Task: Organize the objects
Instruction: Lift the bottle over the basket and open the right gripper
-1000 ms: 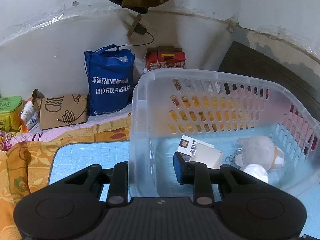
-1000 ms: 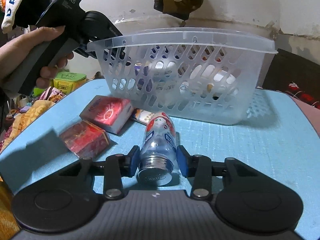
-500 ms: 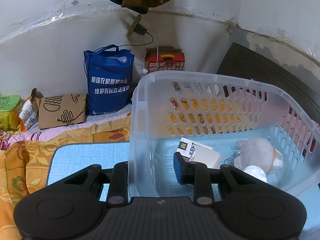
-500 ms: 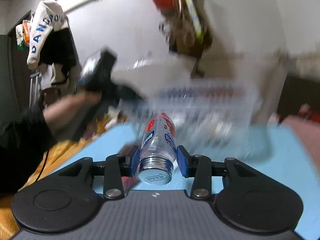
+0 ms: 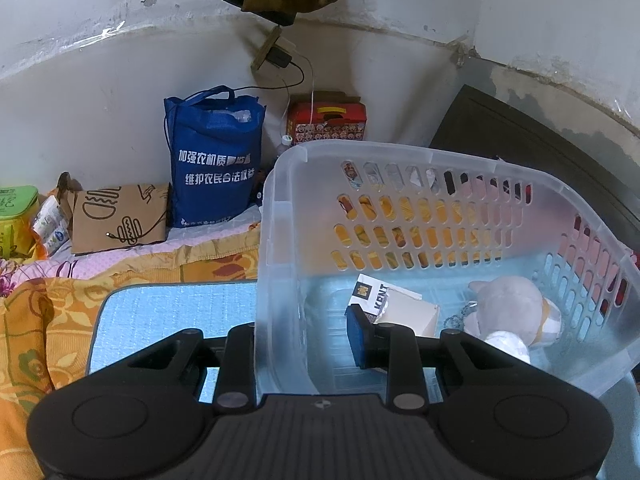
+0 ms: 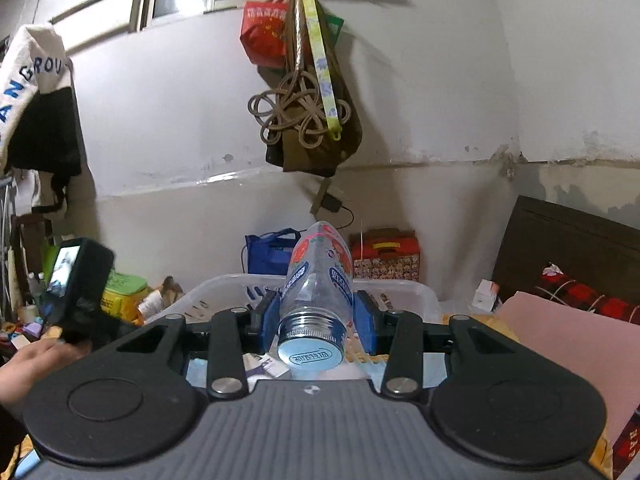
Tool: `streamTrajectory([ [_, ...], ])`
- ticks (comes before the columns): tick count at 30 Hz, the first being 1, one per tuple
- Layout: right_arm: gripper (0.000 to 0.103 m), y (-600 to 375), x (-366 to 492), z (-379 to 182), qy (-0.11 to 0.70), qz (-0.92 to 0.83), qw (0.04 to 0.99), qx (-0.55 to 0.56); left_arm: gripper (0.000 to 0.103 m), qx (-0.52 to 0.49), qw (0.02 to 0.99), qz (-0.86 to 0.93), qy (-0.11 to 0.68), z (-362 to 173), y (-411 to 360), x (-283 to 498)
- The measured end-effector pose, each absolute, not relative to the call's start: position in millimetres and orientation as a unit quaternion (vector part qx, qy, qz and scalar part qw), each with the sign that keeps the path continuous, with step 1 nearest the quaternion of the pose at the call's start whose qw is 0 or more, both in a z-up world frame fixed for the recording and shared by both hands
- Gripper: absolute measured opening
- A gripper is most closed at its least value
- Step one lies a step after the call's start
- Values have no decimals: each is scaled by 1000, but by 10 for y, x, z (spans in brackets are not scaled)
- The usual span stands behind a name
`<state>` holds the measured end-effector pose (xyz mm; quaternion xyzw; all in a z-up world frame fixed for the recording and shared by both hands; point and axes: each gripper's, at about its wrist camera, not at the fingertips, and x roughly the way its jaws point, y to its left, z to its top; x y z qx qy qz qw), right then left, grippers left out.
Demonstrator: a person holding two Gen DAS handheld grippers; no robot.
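Observation:
A clear plastic basket stands on the blue mat. My left gripper straddles the basket's near wall, one finger outside and one inside, and appears shut on it. Inside lie a KENT carton and a grey plush toy. My right gripper is shut on a clear bottle with a silver cap and red and blue label, held in the air above the basket. The left gripper's handle shows at left in the right wrist view.
A blue tote bag, a brown paper bag and a red box stand by the wall. An orange patterned blanket lies left of the mat. A dark headboard is at right.
My right gripper has lifted the bottle off the mat and carried it up over the basket. My left gripper has stayed on the basket wall.

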<state>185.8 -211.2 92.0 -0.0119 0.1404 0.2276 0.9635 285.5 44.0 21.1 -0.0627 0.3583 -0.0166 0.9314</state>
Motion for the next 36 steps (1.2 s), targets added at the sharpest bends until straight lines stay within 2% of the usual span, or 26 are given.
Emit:
streamTrajectory([
  [13,44,-1868,2639,728,246,213,945,-14,33,-52,934,-17,353,206,417,2822],
  [23,44,-1773,2747,555,261,218,939,-41,33,-59,933,-19,354,214,418,2825],
  [29,45,-1874,2801,527,269,229,935,-14,33,-58,933,-18,356,221,414,2841],
  [30,48,-1901,2809,522,270,229,935,-3,33,-58,933,-17,356,222,412,2844],
  [31,63,-1924,2813,525,270,230,935,8,33,-58,933,-16,355,224,410,2848],
  [32,73,-1953,2805,533,266,231,936,15,33,-57,933,-15,355,222,411,2846],
  [33,76,-1967,2795,542,261,239,935,18,33,-57,933,-15,356,220,410,2847],
  [35,96,-1960,2765,565,255,233,938,8,33,-57,932,-14,356,221,407,2844],
  [36,99,-1966,2741,580,245,220,944,3,33,-56,932,-13,357,221,406,2845],
])
